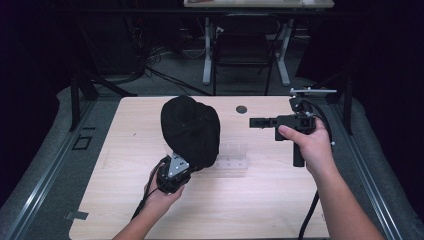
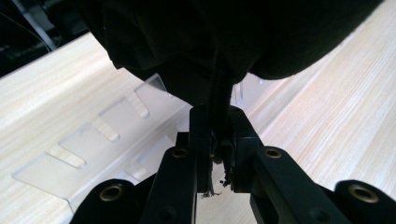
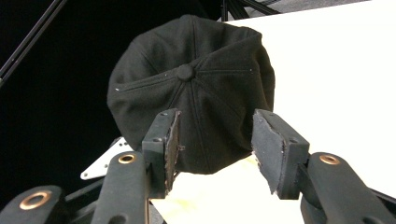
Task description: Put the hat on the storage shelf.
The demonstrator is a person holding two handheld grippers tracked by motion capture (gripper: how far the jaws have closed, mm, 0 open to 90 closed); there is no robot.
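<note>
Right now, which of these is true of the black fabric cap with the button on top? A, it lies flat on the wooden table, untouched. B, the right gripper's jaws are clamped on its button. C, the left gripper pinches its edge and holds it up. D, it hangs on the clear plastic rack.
C: the left gripper is shut on an edge of the black fabric cap, holding it raised over the clear plastic rack, while the right gripper stands open and apart from it.

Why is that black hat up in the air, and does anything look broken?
The black cap hangs pinched by its edge in the left gripper, above a clear plastic rack. That gripper's pads look frayed. Nothing else stands out.
</note>
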